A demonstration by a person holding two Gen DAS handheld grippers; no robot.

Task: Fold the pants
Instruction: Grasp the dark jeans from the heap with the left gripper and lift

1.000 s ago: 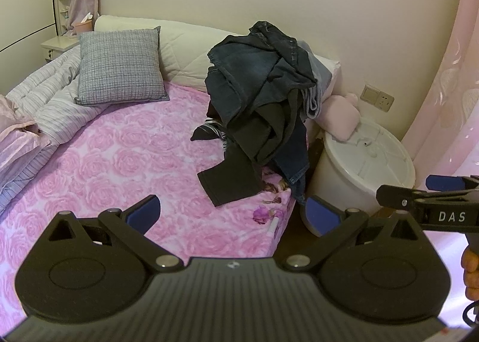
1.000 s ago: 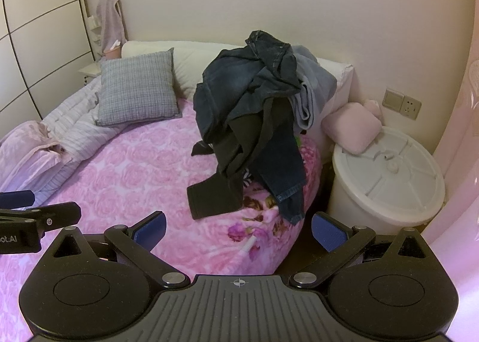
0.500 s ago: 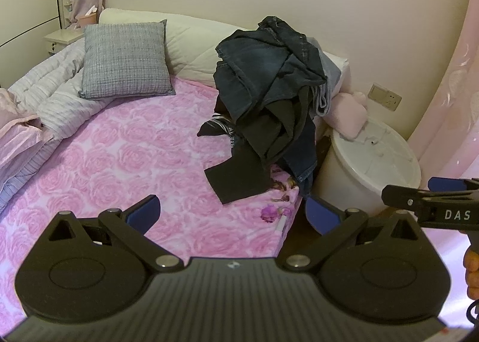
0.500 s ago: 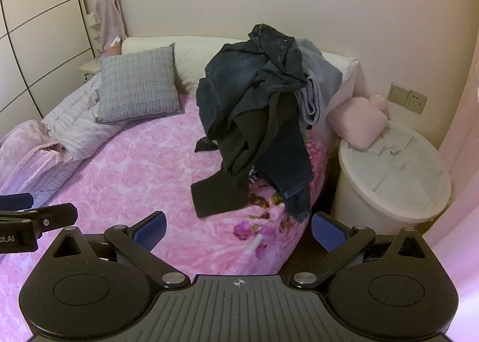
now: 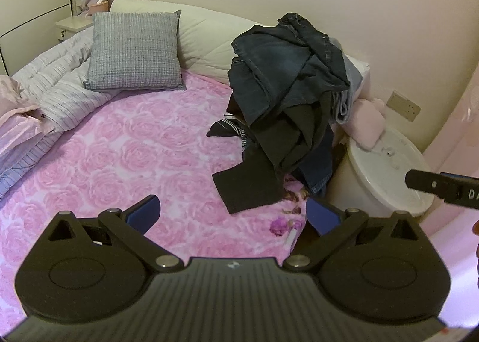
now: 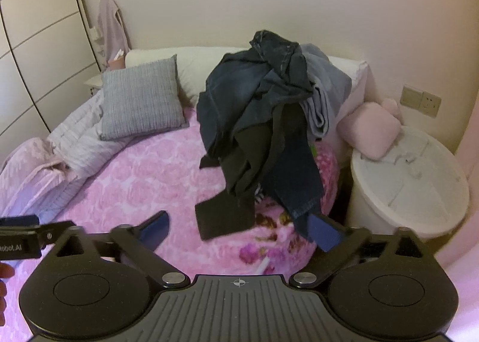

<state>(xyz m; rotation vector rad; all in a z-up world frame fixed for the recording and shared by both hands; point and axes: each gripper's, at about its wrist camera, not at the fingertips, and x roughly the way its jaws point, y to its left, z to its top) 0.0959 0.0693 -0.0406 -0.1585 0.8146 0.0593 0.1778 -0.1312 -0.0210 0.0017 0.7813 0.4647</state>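
Nearest the cameras, the left gripper [image 5: 232, 211] stood released, its blue-padded jaws spread wide with nothing between them, hovering over the pink rose-patterned bedspread [image 5: 119, 156]. The right gripper [image 6: 239, 229] was also unclenched but closing, its jaws apart over the same bedspread and gripping nothing, though the dark cloth showed between them from that camera.

Just beyond both grippers, on the bedspread's right edge, lay the tall heap of dark denim and black pants [image 5: 287, 96], unfolded, one black leg [image 6: 224, 219] spilling flat toward the grippers and a blue denim leg [image 6: 299, 189] hanging over the edge. To the right of the heap, off the bedspread, stood a round white lidded tub [image 5: 386, 174] with a soft pink cushion [image 6: 371, 129] on it. Left of the heap and farther back, a grey checked square pillow [image 5: 134, 51] leaned against the cream padded headboard [image 5: 203, 36].
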